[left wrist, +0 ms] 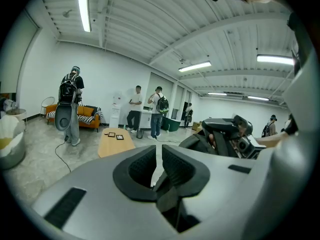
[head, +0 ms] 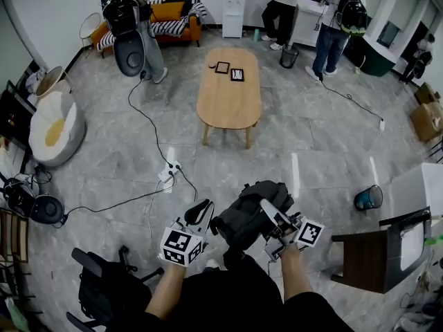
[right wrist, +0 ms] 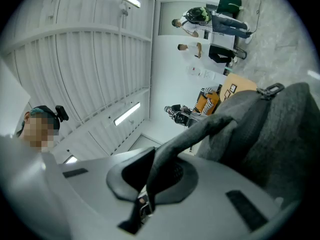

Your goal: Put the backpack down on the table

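A dark grey backpack (head: 250, 211) hangs in the air between my two grippers, close in front of me. My right gripper (head: 266, 207) is shut on a grey strap (right wrist: 192, 136) of the backpack (right wrist: 272, 134); the strap runs down between the jaws of the right gripper (right wrist: 150, 170). My left gripper (head: 205, 209) holds the bag's left side. The jaws of the left gripper (left wrist: 156, 156) stand almost together, with a dark strap (left wrist: 169, 196) pinched low between them and the backpack (left wrist: 220, 134) to the right. The oval wooden table (head: 228, 99) stands some way ahead.
Two small dark flat items (head: 229, 70) lie on the table's far end. A cable and power strip (head: 169, 172) cross the floor on the left. A blue bin (head: 367, 198) and a desk (head: 414, 206) are on the right, a black chair (head: 104, 289) near left. Several people stand at the back.
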A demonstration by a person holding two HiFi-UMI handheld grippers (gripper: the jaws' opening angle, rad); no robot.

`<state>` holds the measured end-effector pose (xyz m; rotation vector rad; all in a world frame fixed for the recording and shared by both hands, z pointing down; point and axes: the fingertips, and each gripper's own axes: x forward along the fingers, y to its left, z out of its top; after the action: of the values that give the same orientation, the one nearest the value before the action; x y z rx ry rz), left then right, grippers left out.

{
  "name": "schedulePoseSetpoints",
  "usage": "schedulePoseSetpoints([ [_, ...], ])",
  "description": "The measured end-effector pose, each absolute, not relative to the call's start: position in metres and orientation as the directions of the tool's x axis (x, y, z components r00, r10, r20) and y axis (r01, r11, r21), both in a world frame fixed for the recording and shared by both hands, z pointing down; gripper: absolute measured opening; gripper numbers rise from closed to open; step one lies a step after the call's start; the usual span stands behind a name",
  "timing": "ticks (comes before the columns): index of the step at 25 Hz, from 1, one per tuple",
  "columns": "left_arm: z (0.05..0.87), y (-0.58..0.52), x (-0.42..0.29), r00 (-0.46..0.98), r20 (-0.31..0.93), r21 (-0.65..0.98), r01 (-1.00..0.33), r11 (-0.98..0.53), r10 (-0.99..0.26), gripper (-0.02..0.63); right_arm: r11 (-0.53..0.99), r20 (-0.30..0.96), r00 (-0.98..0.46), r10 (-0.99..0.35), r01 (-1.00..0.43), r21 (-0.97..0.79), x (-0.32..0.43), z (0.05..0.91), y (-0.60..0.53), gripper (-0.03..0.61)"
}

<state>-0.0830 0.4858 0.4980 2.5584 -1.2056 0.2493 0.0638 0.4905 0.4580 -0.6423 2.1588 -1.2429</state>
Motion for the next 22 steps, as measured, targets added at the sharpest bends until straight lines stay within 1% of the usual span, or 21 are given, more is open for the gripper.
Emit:
schedulePoseSetpoints([
  [14,0.501,0.426,-0.037,0.577,0.303,0.195,-0.817,-0.543,-0.759,0.044,0.470,-0.213,-0.793,-0.570,-0.103,-0.876,0.095,0.462,0.417,0.011],
  [22,0.508,0.400,-0.026,0.580,0.317,0.203,-0.814,-0.544,-0.750,0.044,0.454,-0.217,-0.787,-0.578,-0.090,-0.887,0.106,0.466,0.387,0.011],
])
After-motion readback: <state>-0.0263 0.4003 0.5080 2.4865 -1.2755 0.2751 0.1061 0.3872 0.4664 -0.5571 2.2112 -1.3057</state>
